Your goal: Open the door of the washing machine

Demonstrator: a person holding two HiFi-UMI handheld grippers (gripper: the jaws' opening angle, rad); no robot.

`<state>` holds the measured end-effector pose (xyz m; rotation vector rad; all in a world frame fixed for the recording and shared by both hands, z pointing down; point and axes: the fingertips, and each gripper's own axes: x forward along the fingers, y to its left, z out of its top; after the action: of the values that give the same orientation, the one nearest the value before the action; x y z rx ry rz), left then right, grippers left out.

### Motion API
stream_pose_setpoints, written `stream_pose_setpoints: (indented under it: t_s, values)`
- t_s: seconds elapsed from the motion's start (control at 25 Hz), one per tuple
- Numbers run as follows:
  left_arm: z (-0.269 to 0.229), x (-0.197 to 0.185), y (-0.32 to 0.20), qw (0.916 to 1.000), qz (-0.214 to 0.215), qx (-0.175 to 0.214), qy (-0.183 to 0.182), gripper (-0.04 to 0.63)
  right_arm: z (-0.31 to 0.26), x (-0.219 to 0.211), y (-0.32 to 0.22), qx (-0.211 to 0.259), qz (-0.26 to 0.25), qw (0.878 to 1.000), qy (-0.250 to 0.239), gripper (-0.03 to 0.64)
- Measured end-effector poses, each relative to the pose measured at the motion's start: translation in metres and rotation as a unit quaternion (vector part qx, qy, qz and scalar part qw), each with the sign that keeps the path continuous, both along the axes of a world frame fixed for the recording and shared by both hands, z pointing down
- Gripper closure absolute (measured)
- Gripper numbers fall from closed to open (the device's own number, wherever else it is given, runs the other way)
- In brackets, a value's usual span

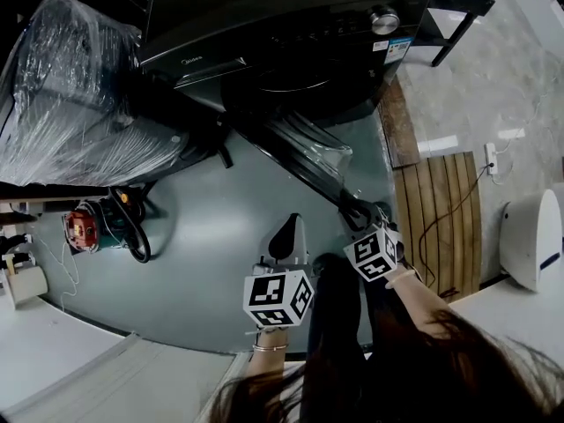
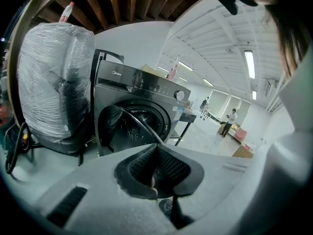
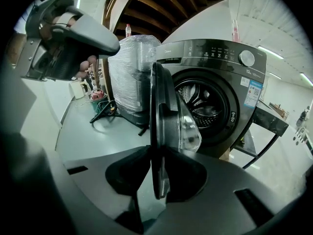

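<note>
The dark washing machine (image 1: 291, 25) stands at the top of the head view, its drum (image 3: 208, 102) exposed. Its round glass door (image 1: 300, 157) is swung wide open and reaches out over the floor. My right gripper (image 1: 359, 213) is shut on the door's outer rim, and the door (image 3: 164, 126) stands edge-on between the pads (image 3: 183, 177). My left gripper (image 1: 288, 226) hovers over the grey floor left of the door's free end, apart from it, its dark pads (image 2: 168, 168) together with nothing between them. The left gripper view faces the washing machine (image 2: 142, 106) and its door (image 2: 124, 129).
A plastic-wrapped appliance (image 1: 79, 95) stands left of the machine. A red cable reel (image 1: 84, 227) and black cable lie on the floor at left. A black metal stand (image 1: 454, 7) is right of the machine; wooden boards (image 1: 441, 210) and a white unit (image 1: 533, 236) are at right.
</note>
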<state>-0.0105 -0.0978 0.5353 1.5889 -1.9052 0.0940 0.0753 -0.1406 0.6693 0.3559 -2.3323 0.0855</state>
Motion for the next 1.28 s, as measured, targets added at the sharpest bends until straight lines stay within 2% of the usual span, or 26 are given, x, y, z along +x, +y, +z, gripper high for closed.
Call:
stream_pose_setpoints:
  t_s: [0.28,0.72,0.96,1.28]
  values:
    - [-0.002,-0.01,0.015,1.0,-0.005,-0.003,-0.006,0.581,0.0,-0.002,0.005,-0.003,0.009,1.0,-0.001,0.526]
    - [0.0,-0.036,-0.003,0.999,-0.032,-0.014,-0.027,0.581,0.002,0.001,0.003,-0.005,-0.009,1.0,-0.021,0.526]
    - [0.002,-0.053,-0.008,0.9987,-0.003,-0.022,-0.045,0.581,0.003,-0.001,0.004,0.005,0.008,1.0,-0.019,0.528]
    - [-0.001,-0.071,-0.016,0.9955,0.082,-0.012,-0.046,0.581,0.004,0.001,0.003,0.032,0.068,0.997,0.0,0.531]
